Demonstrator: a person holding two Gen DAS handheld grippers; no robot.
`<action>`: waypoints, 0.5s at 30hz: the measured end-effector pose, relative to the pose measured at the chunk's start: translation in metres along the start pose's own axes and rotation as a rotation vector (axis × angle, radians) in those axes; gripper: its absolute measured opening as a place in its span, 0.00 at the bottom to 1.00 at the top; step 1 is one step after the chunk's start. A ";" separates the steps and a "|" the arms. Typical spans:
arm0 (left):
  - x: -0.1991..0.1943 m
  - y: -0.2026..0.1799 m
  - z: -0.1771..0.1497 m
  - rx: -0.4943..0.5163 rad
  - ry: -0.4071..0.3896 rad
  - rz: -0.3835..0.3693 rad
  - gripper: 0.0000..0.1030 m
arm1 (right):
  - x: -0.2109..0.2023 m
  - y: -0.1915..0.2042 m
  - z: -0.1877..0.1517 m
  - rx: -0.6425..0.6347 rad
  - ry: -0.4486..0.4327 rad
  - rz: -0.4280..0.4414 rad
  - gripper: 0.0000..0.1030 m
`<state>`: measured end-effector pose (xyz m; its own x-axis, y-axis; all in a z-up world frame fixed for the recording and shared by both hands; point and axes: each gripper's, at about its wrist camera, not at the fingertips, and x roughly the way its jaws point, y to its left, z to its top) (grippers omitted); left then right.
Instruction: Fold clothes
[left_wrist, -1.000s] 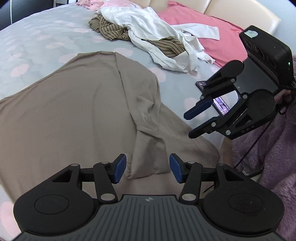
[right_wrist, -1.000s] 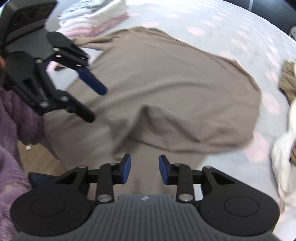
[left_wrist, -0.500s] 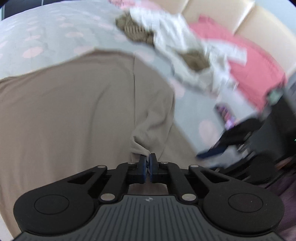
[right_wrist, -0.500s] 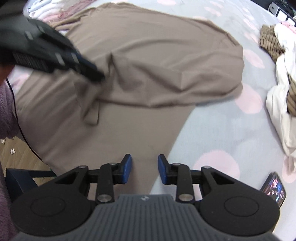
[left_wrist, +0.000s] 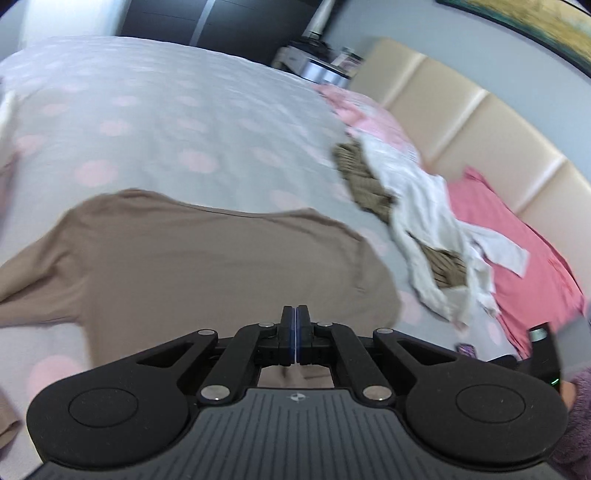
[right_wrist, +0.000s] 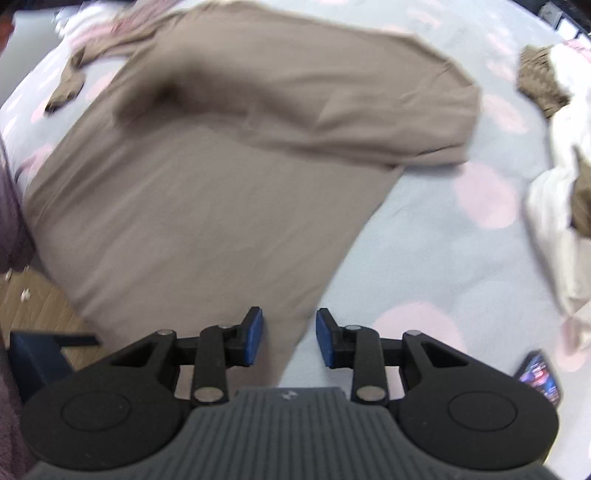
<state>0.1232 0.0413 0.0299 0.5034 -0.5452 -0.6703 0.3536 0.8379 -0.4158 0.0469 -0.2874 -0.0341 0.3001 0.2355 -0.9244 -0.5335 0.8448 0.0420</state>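
sleeve (left_wrist: 295, 376) lifted since earlier | left gripper (left_wrist: 296, 325) pinching it | right gripper (right_wrist: 289, 334) agape (phone (right_wrist: 540, 374) beside)

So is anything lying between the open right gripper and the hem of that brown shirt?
Nothing visible does. The right gripper hangs open directly over the brown shirt near its lower edge, with bare fabric and bedspread below. The phone and pile of clothes lie off to the side.

I'm looking into a home bedroom: a bed (left_wrist: 207, 122) under a grey cover with pink dots, a padded cream headboard (left_wrist: 472, 122), a pink pillow (left_wrist: 517, 251), loose clothes (left_wrist: 417, 206) heaped on it, and wood flooring (right_wrist: 33, 306) beside it.
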 end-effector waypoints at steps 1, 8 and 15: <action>0.000 0.004 0.000 0.000 0.004 0.009 0.00 | -0.003 -0.007 0.004 0.028 -0.021 -0.019 0.34; 0.024 -0.013 -0.021 0.160 0.093 0.016 0.30 | 0.000 -0.039 0.032 0.127 -0.069 -0.128 0.36; 0.059 -0.056 -0.055 0.431 0.180 0.075 0.46 | 0.012 -0.050 0.046 0.123 -0.056 -0.142 0.40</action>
<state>0.0898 -0.0365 -0.0199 0.4093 -0.4382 -0.8003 0.6354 0.7663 -0.0946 0.1132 -0.3045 -0.0300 0.4108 0.1337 -0.9019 -0.3834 0.9228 -0.0378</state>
